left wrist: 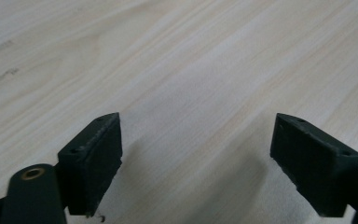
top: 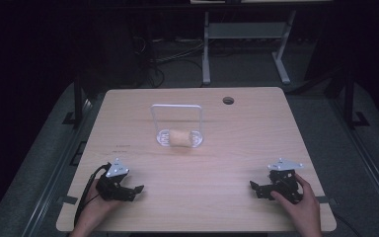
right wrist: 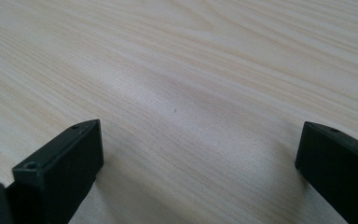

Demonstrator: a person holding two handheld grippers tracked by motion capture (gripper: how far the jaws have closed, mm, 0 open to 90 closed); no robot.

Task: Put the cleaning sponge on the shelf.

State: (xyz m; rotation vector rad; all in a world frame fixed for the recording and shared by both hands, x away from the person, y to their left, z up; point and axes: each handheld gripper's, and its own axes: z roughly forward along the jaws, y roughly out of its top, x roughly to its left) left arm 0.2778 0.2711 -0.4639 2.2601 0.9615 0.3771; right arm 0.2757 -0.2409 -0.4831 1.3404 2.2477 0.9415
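Lying on its side at the foot of a white wire stand [top: 176,118], a pale roll [top: 180,138] like a bread or a paper roll, well ahead of both grippers and roughly midway between them. Probably put there to be in equal reach of both hands; probably the stand as a holder for it, with a round clear base [top: 164,138] under the roll.

Nearer, at the person's edge of the wooden table [top: 237,123]: left gripper [top: 133,190] resting low on the wood, jaws wide apart, holding nothing, tips directed inward to the right. Right gripper [top: 254,187] likewise low, jaws spread, empty, tips directed inward to the left. Seems a rest pose, with the reach for the roll not yet begun.

From the high view: roll, stand, both hands, a round hole [top: 228,100] at the far side. From the left gripper view: bare wood grain between the pads [left wrist: 93,158], faint print marks on the table at far left. From the right gripper view: again bare grain between the pads [right wrist: 65,163], and one tiny dark speck.
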